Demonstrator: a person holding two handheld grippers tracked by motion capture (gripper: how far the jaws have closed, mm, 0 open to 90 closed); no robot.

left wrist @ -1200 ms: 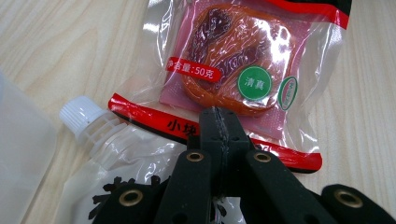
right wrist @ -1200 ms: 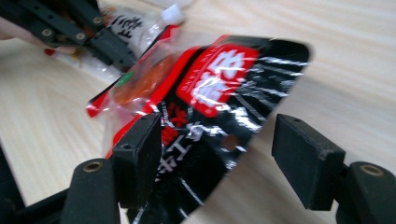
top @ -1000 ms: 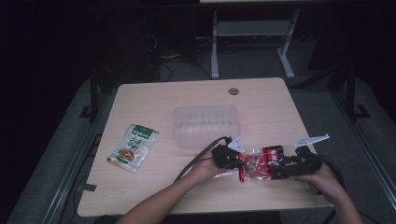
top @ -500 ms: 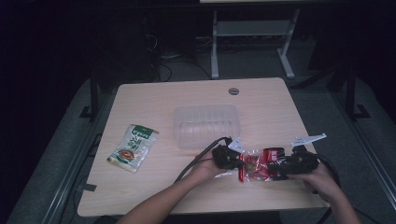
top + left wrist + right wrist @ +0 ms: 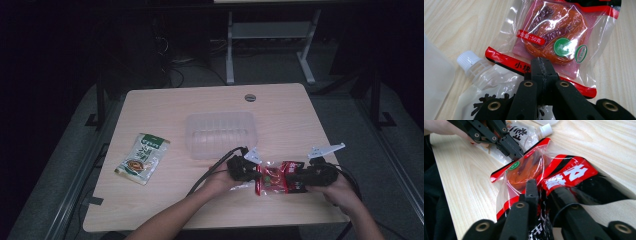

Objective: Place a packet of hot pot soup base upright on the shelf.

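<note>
The red-and-clear plastic snack packet (image 5: 274, 179) lies low over the worktop (image 5: 210, 105) between both claws — left claw (image 5: 541, 65) clamped on one end, right claw (image 5: 537, 185) just closing on the other, long axis running claw to claw.

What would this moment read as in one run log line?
left gripper: shut on red-and-clear plastic snack packet | right gripper: just closed on packet's other end | clear plastic tub: behind
</note>
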